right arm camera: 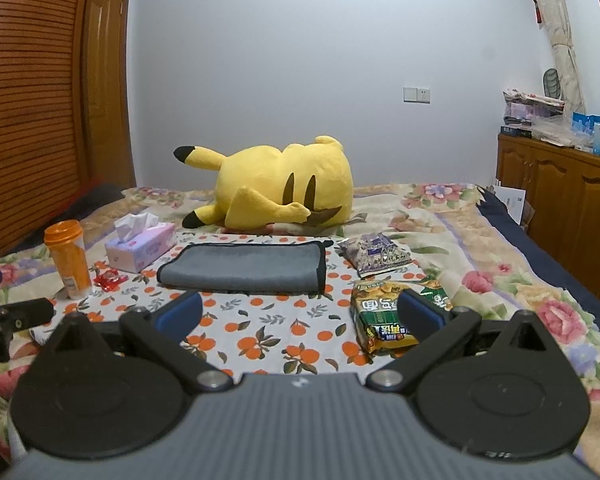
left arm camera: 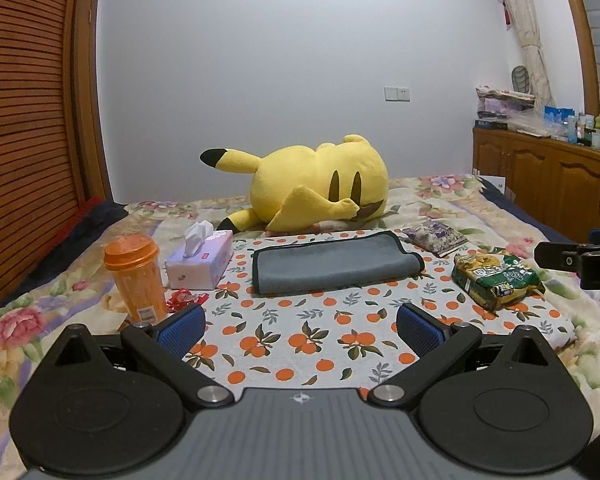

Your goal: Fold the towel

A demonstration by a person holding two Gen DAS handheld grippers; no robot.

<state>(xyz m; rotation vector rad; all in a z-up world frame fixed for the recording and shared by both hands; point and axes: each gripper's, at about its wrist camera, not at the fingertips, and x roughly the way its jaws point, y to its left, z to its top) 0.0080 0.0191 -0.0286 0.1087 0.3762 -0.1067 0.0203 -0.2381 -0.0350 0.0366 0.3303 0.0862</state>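
A grey towel (left arm camera: pixel 332 266) with a dark hem lies folded into a long rectangle on the orange-print cloth (left arm camera: pixel 300 340); it also shows in the right wrist view (right arm camera: pixel 244 267). My left gripper (left arm camera: pixel 300 328) is open and empty, held back from the towel's near edge. My right gripper (right arm camera: pixel 300 314) is open and empty, also short of the towel and a little to its right. The right gripper's body shows at the right edge of the left wrist view (left arm camera: pixel 580 260).
An orange bottle (left arm camera: pixel 136 280), a tissue box (left arm camera: pixel 200 264) and a red wrapper (left arm camera: pixel 186 300) sit left of the towel. A green snack bag (left arm camera: pixel 496 276) and a purple packet (left arm camera: pixel 436 236) sit to its right. A yellow plush (left arm camera: pixel 316 184) lies behind. Wooden cabinets (left arm camera: pixel 548 184) stand at the right.
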